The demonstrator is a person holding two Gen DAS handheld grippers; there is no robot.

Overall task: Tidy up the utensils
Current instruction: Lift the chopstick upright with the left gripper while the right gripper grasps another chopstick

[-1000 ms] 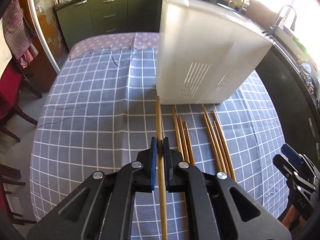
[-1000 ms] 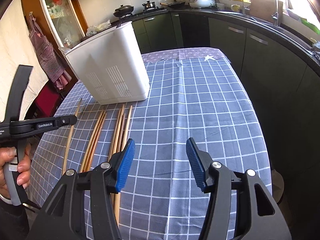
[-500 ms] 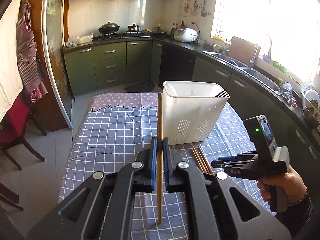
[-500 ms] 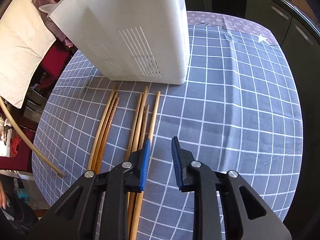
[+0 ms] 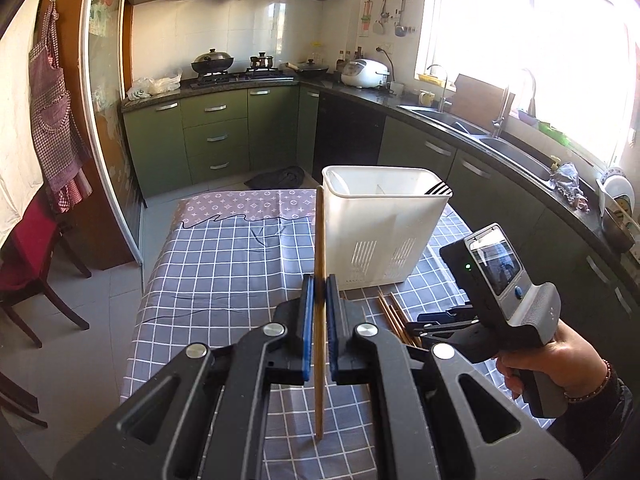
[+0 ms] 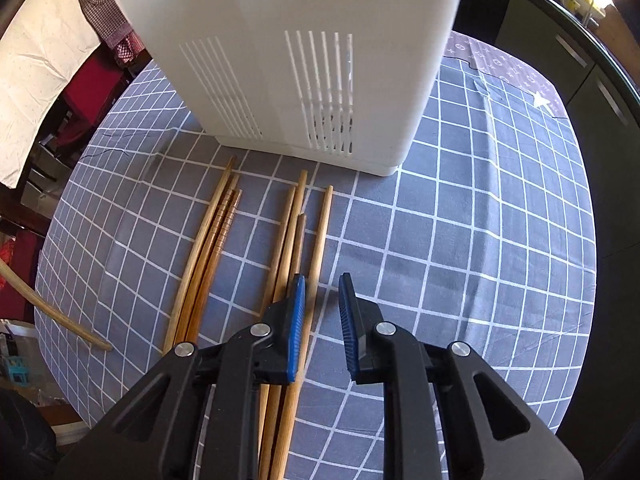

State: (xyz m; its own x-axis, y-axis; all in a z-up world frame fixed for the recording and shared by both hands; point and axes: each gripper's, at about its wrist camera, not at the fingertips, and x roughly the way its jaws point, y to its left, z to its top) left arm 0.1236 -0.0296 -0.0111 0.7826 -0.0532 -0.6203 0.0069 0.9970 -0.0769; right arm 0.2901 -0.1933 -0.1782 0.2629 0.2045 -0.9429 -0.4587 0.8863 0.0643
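Note:
My left gripper (image 5: 319, 280) is shut on one wooden chopstick (image 5: 320, 232) and holds it upright above the table, just left of the white slotted utensil holder (image 5: 380, 232). That same chopstick (image 6: 52, 312) shows at the left edge of the right wrist view. Several loose chopsticks (image 6: 288, 240) lie side by side on the cloth in front of the holder (image 6: 304, 60). My right gripper (image 6: 322, 292) points down over them. Its jaws are closing, and the rightmost chopstick (image 6: 322, 232) runs under the gap beside the left pad, unpressed. In the left wrist view the right gripper (image 5: 420, 326) hovers low over the loose chopsticks (image 5: 394, 316).
A grey checked cloth (image 5: 224, 264) covers the table. A person's hand (image 5: 560, 364) holds the right gripper's handle. A red chair (image 5: 24, 264) stands left of the table. Green kitchen cabinets and a sink counter (image 5: 480, 132) run behind and to the right.
My left gripper lifted its chopstick off the cloth and tilted it upright. My right gripper swung down over the loose chopsticks near the holder, and its jaws narrowed.

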